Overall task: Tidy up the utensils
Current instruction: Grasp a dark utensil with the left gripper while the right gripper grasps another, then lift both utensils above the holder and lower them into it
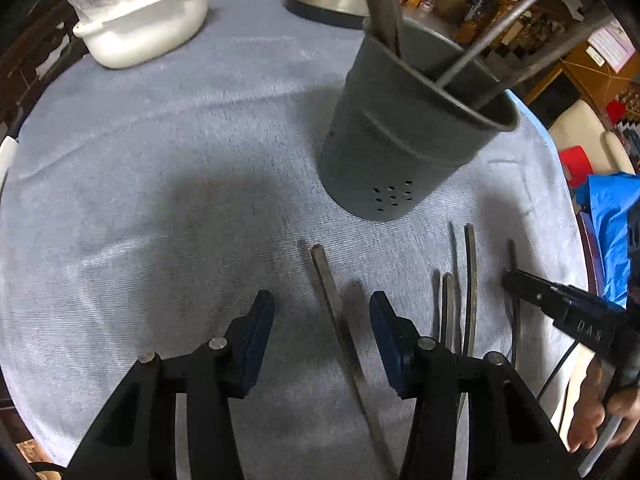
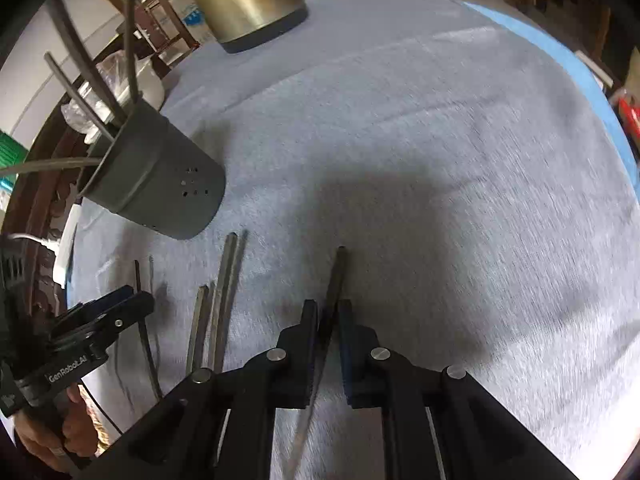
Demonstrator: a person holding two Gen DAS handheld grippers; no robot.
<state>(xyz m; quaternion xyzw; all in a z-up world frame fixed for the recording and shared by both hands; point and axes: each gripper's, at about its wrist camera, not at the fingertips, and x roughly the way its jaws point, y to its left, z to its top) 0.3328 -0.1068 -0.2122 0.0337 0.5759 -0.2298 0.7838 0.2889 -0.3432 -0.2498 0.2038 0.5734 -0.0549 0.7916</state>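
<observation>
Right gripper (image 2: pixel 328 312) clamped on a utensil (image 2: pixel 338 268), lying at 6 o'clock | left gripper (image 1: pixel 322 320) half-open, empty (astride another) | holder (image 2: pixel 160 188) at 10 o'clock | utensil best lifted level, tipped handle-up over the rim

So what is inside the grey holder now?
The grey holder has several long metal utensils standing in it, their upper ends sticking out over the rim. Their lower ends and the bottom of the holder are hidden by its wall.
</observation>
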